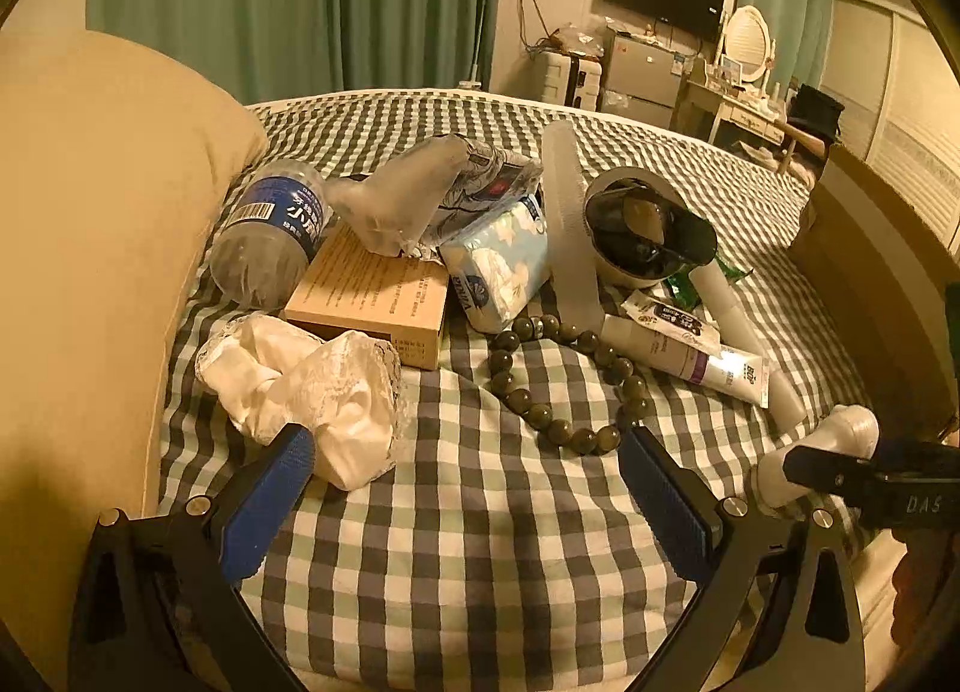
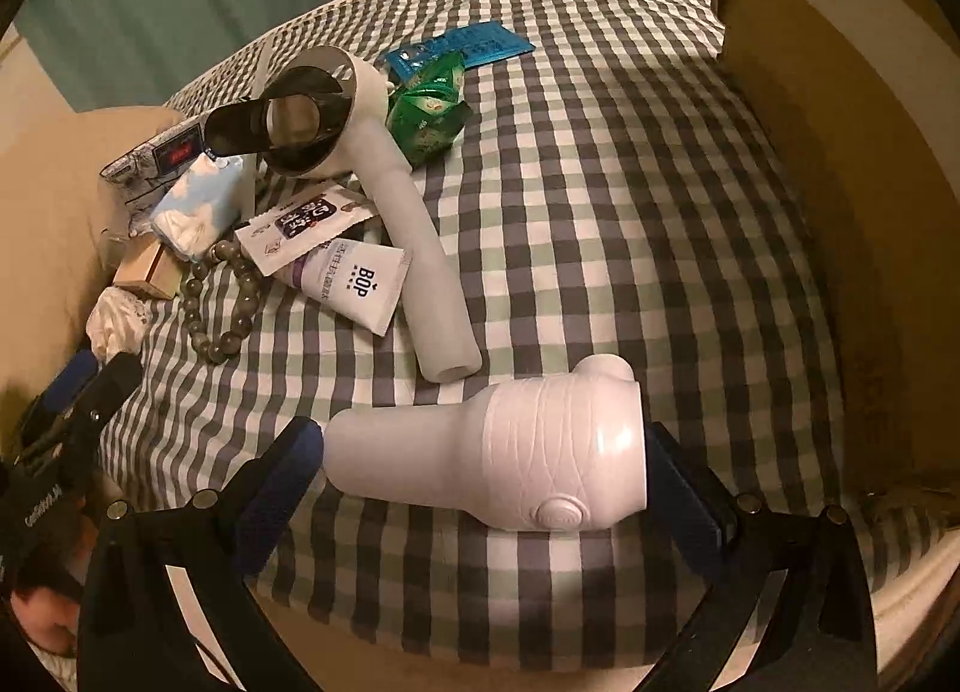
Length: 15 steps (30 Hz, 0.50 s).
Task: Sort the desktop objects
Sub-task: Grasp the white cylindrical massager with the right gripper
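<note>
A heap of objects lies on a checked bedsheet (image 1: 480, 512): a water bottle (image 1: 267, 236), a tan box (image 1: 372, 296), a tissue pack (image 1: 504, 266), crumpled white tissue (image 1: 312, 392), a bead bracelet (image 1: 564, 386), a BOP tube (image 1: 690, 356) and a white hair dryer (image 1: 642, 230). My left gripper (image 1: 468, 488) is open and empty above the sheet, just short of the tissue and the bracelet. My right gripper (image 2: 480, 482) spans a white bottle-shaped device (image 2: 510, 452), which lies crosswise between its fingers; both pads seem to touch its ends.
A beige pillow (image 1: 90, 242) lies at the left. A brown cardboard box wall (image 2: 840, 182) stands along the right of the bed. Green snack packets (image 2: 426, 110) and a blue packet (image 2: 462, 47) lie beyond the dryer. A comb (image 1: 570, 212) leans in the heap.
</note>
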Tool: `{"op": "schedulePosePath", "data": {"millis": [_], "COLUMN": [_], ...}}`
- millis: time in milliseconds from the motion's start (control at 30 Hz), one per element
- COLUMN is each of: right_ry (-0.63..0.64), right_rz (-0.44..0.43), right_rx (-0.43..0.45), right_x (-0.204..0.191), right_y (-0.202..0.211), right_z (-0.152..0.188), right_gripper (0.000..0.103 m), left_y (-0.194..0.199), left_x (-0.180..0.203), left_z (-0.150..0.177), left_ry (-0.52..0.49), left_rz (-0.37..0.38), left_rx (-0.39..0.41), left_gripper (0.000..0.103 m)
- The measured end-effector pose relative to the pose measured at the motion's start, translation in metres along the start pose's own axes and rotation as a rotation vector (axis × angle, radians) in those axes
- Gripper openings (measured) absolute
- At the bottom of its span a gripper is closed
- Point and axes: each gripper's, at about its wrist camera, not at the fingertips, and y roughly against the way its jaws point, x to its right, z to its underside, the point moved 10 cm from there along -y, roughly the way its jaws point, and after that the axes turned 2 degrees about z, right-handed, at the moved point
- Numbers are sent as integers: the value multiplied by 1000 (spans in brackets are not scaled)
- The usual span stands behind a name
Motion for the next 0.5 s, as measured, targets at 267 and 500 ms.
{"op": "schedulePosePath", "data": {"millis": [267,500], "right_ry": [2,2], "right_rz": [-6,-16], "right_rx": [14,48], "right_x": [-4,-5], "right_y": [-3,0], "right_z": [-1,-1], "right_gripper": [103,102], "left_y": [-1,-2], "left_x": [-1,-1], "left_z": [4,3], "left_ry": [-8,-3], "left_rz": [-7,-5], "left_rx": [-3,-3], "left_gripper": [103,103]}}
